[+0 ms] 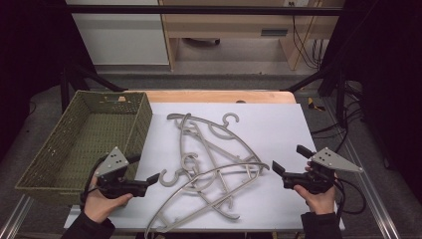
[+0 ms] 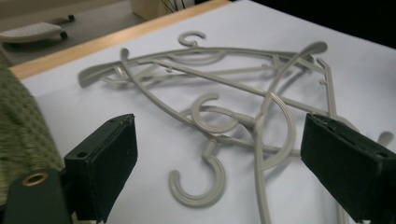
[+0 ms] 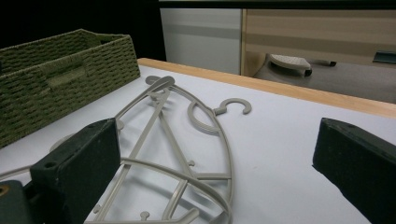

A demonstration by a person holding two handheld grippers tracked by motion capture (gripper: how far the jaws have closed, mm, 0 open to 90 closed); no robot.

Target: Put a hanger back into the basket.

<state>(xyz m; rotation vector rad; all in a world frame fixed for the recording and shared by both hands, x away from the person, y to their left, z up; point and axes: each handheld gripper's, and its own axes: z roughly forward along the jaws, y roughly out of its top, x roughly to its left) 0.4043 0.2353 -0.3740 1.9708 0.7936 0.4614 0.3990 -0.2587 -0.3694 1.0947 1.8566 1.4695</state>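
We see a tangle of grey hangers lying mid-table on the white sheet, a green woven basket at its left. Our left gripper and right gripper flank the pile, fingers spread wide, holding nothing. We can read no writing or labels.

White-topped table, green basket, tangled hangers
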